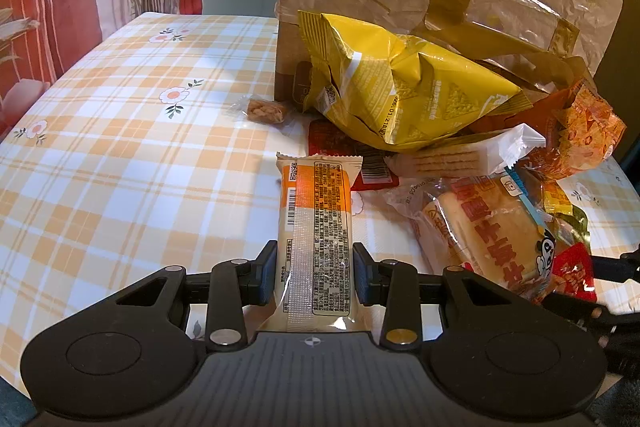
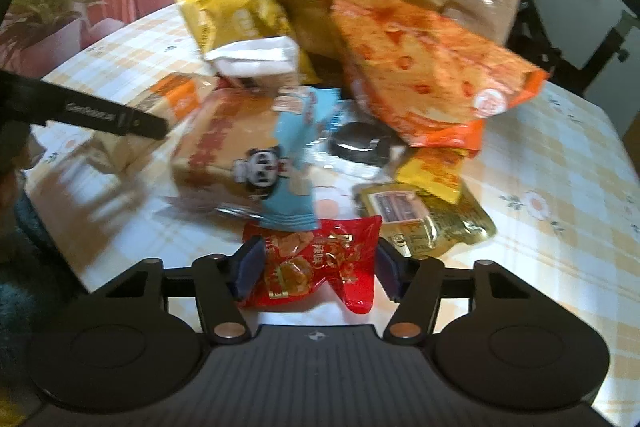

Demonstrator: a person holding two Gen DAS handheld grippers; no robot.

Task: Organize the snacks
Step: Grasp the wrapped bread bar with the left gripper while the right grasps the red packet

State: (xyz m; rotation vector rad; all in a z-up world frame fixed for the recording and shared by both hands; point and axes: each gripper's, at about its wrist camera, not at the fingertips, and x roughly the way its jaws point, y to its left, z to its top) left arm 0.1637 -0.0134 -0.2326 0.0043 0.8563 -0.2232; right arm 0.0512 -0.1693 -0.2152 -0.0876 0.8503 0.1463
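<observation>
Left gripper point(image 1: 315, 273) clamped on orange-and-white snack bar point(image 1: 314, 227); right gripper point(image 2: 316, 271) apart around red packet point(image 2: 316, 263).

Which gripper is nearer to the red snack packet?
Right. The right gripper has the red snack packet between its fingers. The left gripper is off to the side, shut on the long orange-and-cream bar.
</observation>
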